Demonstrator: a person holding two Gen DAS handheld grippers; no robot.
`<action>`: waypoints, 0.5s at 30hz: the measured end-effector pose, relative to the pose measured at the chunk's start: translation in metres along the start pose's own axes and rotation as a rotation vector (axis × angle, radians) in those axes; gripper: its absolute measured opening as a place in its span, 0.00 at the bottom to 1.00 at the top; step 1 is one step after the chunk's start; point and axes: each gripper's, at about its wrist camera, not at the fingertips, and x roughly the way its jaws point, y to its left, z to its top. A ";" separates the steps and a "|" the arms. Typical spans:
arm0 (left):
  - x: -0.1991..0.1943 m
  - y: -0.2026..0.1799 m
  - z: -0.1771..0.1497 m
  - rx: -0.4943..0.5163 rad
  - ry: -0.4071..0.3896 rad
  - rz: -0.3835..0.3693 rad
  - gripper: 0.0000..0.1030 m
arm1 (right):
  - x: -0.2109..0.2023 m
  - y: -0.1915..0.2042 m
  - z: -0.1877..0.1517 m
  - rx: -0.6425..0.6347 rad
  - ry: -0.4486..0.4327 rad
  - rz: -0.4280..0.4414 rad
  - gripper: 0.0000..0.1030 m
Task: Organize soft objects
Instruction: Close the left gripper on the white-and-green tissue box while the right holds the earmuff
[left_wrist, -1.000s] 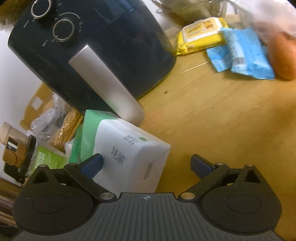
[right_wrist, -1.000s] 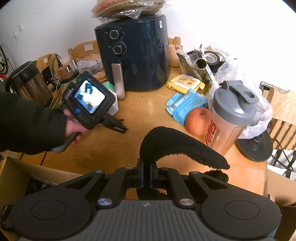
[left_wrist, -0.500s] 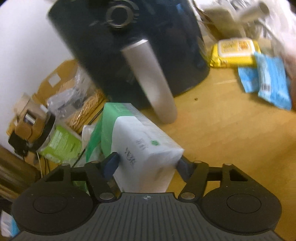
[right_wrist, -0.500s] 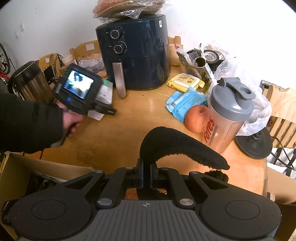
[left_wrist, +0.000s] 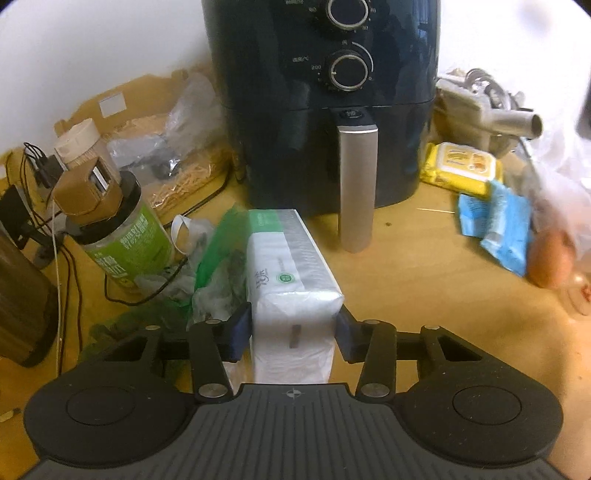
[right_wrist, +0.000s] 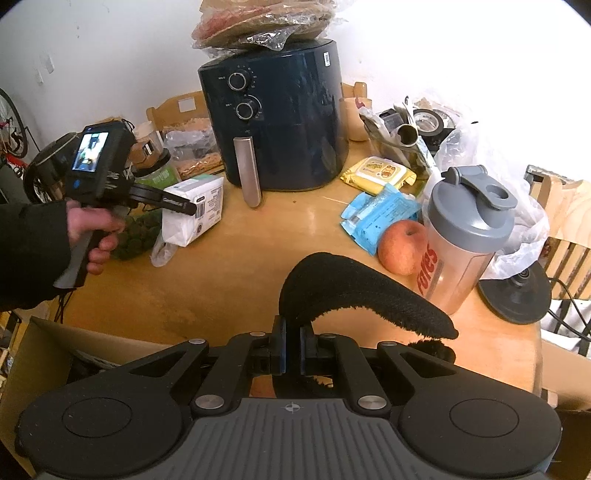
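**Tissue pack in the left claw, black sock in the right**

The left claw (left_wrist: 294, 326) has its blue pads against both sides of a white tissue pack (left_wrist: 291, 280), and its jaws are closing on it; the pack's wrapper looks slightly pinched at the near end. In the right wrist view the pack (right_wrist: 194, 208) hangs tilted from that claw (right_wrist: 184, 206), its lower corner over the left part of the wooden table (right_wrist: 229, 280), in front of a dark blue air fryer (right_wrist: 280, 118) whose silver handle points down toward the table. A hand (right_wrist: 92, 232) in a dark sleeve grips the left tool's handle.

The right claw (right_wrist: 291, 345) is pressed together on a black sock (right_wrist: 354, 295), which rises from between the pads and droops to the right in an arch above the near edge of the table.

Beside the pack, on its left, lie a crumpled green plastic bag (left_wrist: 218, 266) and a green-labelled jar (left_wrist: 125, 240) (something wrapped in brown tape sits on its lid). To the right of the fryer are a yellow wipes pack (right_wrist: 378, 173), blue packets (right_wrist: 376, 218), an apple (right_wrist: 402, 245) and a grey-lidded shaker bottle (right_wrist: 461, 236), the apple touching the bottle.
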 end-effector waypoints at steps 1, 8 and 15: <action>-0.002 0.001 -0.001 -0.004 -0.002 -0.012 0.43 | 0.000 0.001 0.000 -0.003 -0.002 0.001 0.09; -0.027 0.014 -0.003 -0.051 -0.030 -0.084 0.43 | -0.006 0.005 0.002 -0.015 -0.014 0.011 0.09; -0.056 0.023 -0.003 -0.093 -0.057 -0.136 0.43 | -0.014 0.006 0.002 -0.011 -0.033 0.018 0.09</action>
